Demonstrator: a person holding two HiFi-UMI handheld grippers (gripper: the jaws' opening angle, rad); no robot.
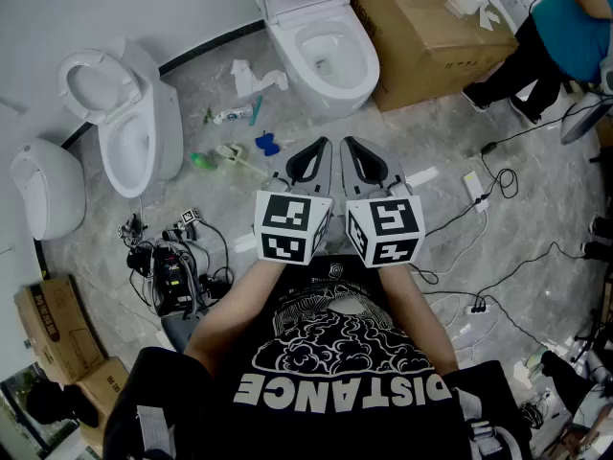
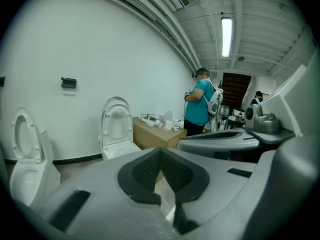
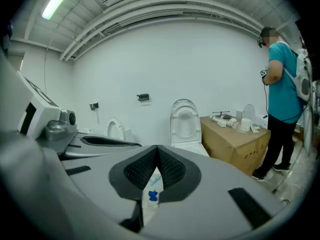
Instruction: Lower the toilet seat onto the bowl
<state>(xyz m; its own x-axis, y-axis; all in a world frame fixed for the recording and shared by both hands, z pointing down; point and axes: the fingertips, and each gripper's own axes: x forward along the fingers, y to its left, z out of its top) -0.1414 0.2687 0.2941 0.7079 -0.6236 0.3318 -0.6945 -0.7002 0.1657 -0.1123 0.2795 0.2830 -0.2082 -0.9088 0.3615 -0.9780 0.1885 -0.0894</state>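
Left gripper, right gripper: both clenched, empty, near chest. Toilet seat upright over bowl, far edge of floor by wall. Rigid light plastic, hinged, likely slams if released. Take top rim; seat/lid split unclear.

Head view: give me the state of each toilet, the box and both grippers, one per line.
Middle toilet: seat and lid raised, bowl open.
Left toilet: seat raised, bowl open.
Far-left toilet: lid appears down.
Cardboard box: closed, small items on top.
Left gripper: shut, empty.
Right gripper: shut, empty.
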